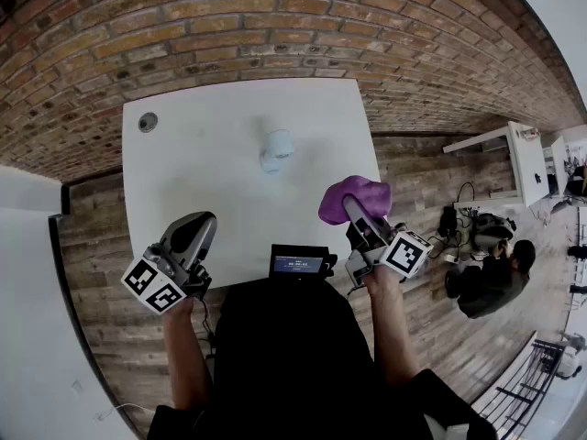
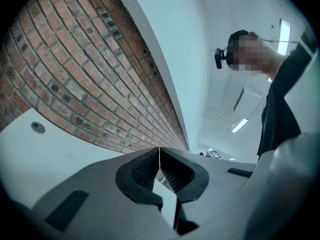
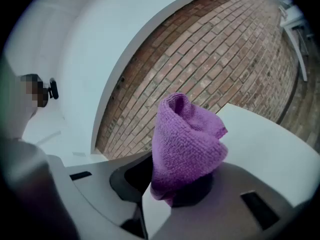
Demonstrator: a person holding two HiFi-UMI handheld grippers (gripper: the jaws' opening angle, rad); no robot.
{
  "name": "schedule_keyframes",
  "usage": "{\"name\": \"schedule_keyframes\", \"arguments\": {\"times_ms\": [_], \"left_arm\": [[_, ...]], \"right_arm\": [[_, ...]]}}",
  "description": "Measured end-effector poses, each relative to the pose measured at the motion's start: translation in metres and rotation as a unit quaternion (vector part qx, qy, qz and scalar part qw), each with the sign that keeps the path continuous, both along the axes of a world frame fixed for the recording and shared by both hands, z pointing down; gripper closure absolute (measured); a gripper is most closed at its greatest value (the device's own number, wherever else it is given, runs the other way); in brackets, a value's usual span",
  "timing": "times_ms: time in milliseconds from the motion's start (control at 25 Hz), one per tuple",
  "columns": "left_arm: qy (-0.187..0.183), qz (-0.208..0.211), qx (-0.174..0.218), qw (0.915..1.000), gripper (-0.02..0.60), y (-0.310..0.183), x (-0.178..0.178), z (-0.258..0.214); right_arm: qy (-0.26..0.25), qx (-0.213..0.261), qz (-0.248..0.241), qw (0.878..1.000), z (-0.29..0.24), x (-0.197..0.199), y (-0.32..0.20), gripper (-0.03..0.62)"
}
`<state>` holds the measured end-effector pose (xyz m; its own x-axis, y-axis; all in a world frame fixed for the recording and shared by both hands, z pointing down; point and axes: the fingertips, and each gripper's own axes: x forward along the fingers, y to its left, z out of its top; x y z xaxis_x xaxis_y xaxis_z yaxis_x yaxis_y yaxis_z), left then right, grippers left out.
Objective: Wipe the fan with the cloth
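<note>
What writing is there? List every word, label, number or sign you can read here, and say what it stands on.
No text is legible.
Small black device with lit blue screen: characters too small to read.
Left tool cube and right tool cube: black-and-white square patterns only, no letters.

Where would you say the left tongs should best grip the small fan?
Probably grip the fan across its near, narrower end, coming from the left: it stands alone on the table, the left tongs are empty, the right tongs hold the cloth.
</note>
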<state>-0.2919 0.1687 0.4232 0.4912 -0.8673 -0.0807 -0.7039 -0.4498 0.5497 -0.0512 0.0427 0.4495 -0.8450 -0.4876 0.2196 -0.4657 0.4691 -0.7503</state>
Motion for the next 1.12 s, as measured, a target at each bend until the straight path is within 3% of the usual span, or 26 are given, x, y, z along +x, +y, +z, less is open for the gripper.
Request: {"name": "schedule_keyframes", "arguments": {"times_ms": [280, 640, 760, 960, 1120], "left_arm": [[-0.025, -0.004, -0.034, 0.9991, 0.584, -0.012, 0.018, 0.008], [-0.085, -0.036, -0.062, 0.9938, 0.577, -0.066, 0.038, 0.004], [-0.112, -0.03, -0.081, 0.9899, 0.568, -0.097, 0.047, 0.015], [-0.159, -0.023, -0.108, 0.981, 0.568, -0.145, 0.068, 0.041], [-0.199, -0.017, -0.129, 0.9714, 0.568, -0.167, 0.075, 0.054]], "right_arm": [[0.062, 0.086, -0.091, 0.99, -0.02, -0.057, -0.034, 0.522], [0.085, 0.168, -0.217, 0.958, -0.026, -0.167, -0.063, 0.522], [0.119, 0.154, -0.237, 0.952, 0.012, -0.174, -0.074, 0.522], [0.121, 0.09, -0.213, 0.965, 0.072, -0.133, -0.096, 0.522], [0.157, 0.033, -0.185, 0.97, 0.123, -0.097, -0.106, 0.522]]}}
